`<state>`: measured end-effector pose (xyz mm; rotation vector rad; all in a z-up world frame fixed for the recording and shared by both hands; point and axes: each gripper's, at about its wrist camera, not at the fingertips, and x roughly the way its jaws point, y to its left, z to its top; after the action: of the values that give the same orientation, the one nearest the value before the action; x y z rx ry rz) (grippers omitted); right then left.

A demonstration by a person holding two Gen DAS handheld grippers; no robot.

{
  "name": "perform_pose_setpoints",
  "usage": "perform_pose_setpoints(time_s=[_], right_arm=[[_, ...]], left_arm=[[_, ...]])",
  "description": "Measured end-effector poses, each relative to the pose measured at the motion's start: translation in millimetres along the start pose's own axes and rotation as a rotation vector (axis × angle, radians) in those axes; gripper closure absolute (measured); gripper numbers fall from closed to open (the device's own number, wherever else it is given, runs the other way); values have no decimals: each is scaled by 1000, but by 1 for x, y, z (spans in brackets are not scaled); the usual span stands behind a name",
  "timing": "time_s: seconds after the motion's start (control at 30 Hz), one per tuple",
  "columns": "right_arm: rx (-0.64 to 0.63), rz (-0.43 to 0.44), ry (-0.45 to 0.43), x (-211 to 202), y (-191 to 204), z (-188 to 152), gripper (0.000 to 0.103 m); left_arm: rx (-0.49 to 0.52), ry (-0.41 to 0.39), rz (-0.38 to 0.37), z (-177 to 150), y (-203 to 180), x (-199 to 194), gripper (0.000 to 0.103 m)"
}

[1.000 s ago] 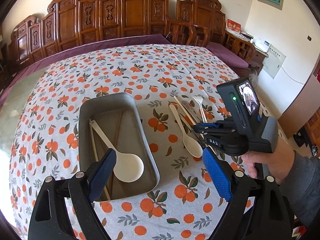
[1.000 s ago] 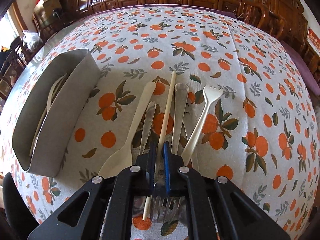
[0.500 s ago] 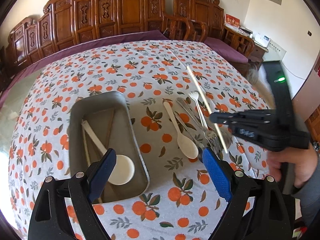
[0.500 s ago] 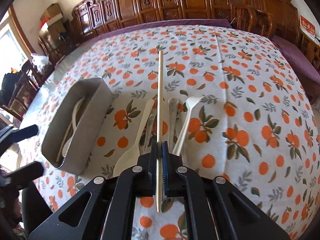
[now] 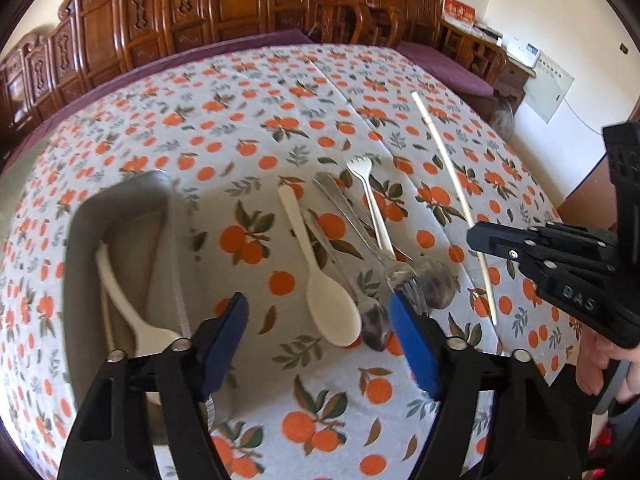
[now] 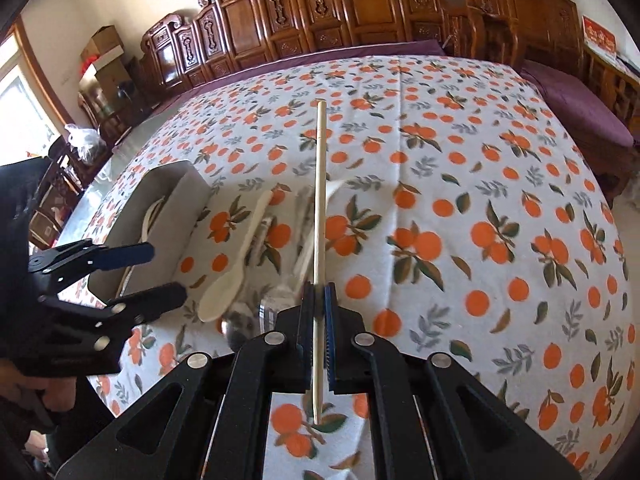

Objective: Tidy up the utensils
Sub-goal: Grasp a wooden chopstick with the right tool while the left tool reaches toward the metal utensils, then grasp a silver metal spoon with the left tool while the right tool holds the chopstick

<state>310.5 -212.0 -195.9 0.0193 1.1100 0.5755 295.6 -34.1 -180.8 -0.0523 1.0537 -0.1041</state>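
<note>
— While the left gripper (image 5: 318,330) hangs over the cloth, what is right under it?

— A cream spoon (image 5: 320,276). It lies between the blue pads, bowl near us, handle pointing away. The jaws are partly open and have just been closing. They do not touch it yet.

— Which hand is nearer to it?

— The left one. The right gripper (image 6: 319,308) is squeezed shut on a chopstick (image 6: 319,216), lifted off the cloth and pointing away.

— Where should things go?

— Into the metal tray (image 5: 86,224), I think. It sits just left, with a white spoon (image 5: 132,304) inside.
</note>
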Motion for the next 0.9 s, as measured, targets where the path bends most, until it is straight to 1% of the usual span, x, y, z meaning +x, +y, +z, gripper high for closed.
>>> perform_pose_setpoints(time_s=[0.07,0.1,0.17,0.23,0.37,0.4,0.47,0.67,0.83,0.9], right_arm=[[11,2,2,0,-7,-4,97],[18,3,3,0,-12,-6,97],[29,7,1,0,-16,-8,97],[38,11,-1,0,-21,-10,97],[48,19,-4,0,-26,-14,97],[50,21,-4,0,-27,-15,97],[52,25,-3,1,-27,-17,97],[51,38,0,3,-25,-21,97],[50,44,-2,3,-23,-22,97],[50,42,-1,3,-23,-22,97]], left_arm=[[-5,26,-16,5,-4,12,47],[-9,37,-20,8,-6,17,49],[-11,50,-34,13,-10,26,58],[-9,68,-40,18,-14,35,64],[-3,101,-32,26,-19,51,78],[0,107,-31,27,-20,54,80],[2,117,-23,28,-20,58,83],[-3,172,3,26,-18,74,83],[5,169,15,27,-20,76,83],[14,166,34,27,-21,76,87]])
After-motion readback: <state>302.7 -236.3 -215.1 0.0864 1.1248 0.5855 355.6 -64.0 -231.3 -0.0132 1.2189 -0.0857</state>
